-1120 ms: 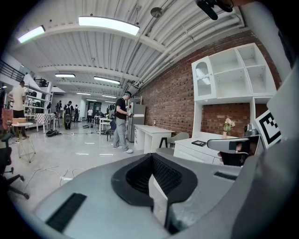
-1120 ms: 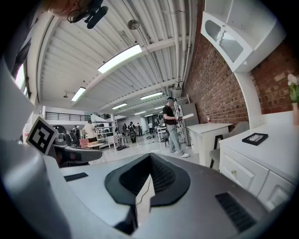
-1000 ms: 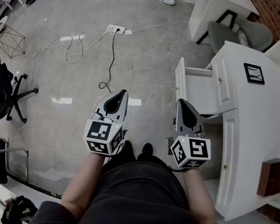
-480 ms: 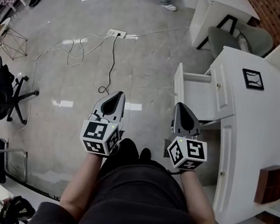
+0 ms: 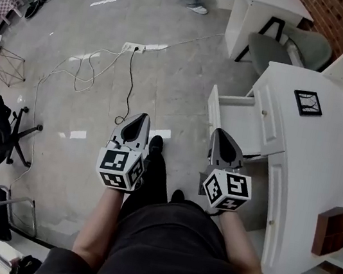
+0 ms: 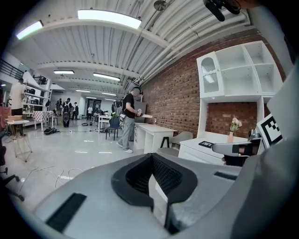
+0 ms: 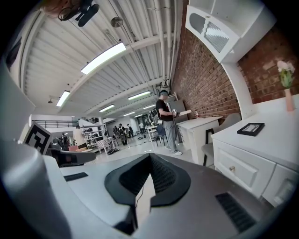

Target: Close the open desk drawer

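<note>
You hold both forearms out from your waist, roughly parallel, with bare skin showing behind the marker cubes. Your left gripper [image 5: 139,120] and your right gripper [image 5: 221,135] point forward side by side over the gray floor [image 5: 87,93], well apart from each other. One of your shoes [image 5: 155,143] is stepped out between them.

In the left gripper view the jaws are pressed together with nothing between them, and the right gripper view shows the same on the other side. Neither gripper touches anything.

The drawer [image 5: 244,122] stands pulled out of the white desk [image 5: 314,157], which curves along your right side. Its front panel faces the open floor and its box looks bare inside. The drawer lies ahead of your right gripper and slightly to its right; the tip of that gripper is near the front panel's near corner but clear of it. Your left gripper is further from the drawer, across the gap where your shoe is.

On the desk top a small black picture frame [image 5: 308,102] lies beyond the drawer, and a brown box [image 5: 332,224] sits at the desk's near end. A gray chair [image 5: 284,46] stands at the far end of the desk
</note>
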Tool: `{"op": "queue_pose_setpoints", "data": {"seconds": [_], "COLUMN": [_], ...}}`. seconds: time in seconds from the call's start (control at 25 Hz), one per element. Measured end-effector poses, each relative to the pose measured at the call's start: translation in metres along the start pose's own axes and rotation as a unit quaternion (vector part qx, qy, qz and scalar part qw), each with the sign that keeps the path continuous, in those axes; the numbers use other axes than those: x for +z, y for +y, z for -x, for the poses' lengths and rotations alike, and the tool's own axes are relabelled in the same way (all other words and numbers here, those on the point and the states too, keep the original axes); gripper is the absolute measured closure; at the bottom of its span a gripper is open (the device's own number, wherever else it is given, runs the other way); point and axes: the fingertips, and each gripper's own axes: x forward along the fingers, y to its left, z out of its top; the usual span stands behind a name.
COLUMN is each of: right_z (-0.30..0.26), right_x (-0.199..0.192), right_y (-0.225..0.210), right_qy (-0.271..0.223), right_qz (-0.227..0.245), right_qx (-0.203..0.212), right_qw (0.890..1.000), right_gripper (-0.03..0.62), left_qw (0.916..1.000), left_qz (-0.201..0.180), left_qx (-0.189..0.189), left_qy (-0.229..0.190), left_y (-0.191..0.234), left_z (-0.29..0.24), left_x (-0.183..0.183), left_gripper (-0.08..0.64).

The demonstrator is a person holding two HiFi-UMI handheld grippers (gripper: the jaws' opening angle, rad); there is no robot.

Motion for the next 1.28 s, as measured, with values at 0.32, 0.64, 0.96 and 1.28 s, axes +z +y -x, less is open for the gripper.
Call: {"op": "queue_pose_setpoints", "data": {"seconds": [0.32,0.64,0.96,1.28], "right_z": [-0.088,-0.191,-0.211,-0.149], "right_x": [0.001,0.012,-0.009,-0.026], "right_y": [-0.01,-0.007,-0.035,-0.091], "right_qy": [0.011,0.017,0.036,0.02], "right_qz": [-0.009,-0.036,-0.071,-0.123], "right_qx": [-0.042,-0.109,-0.217,-0.349], "right_qw": [0.999,0.993,0.973,0.929], "right_gripper": [0.588,0.588,0.588,0.588], "left_qw": [0.9988,0.9909,0.973,0.9393], "left_qz": [-0.013,-0.047,-0.061,-0.106], "left_qx": [-0.041,-0.109,-0.199,-0.295], "left_qy": [0.022,0.064,0.099,0.14], "left_y": [0.05,0.113,0.111,0.041], "left_z": [-0.088,-0.175,-0.255,-0.298], "left_x": [0.005,0.025,0.025,0.007], "left_gripper": [0.551,0.551,0.551,0.551]}}
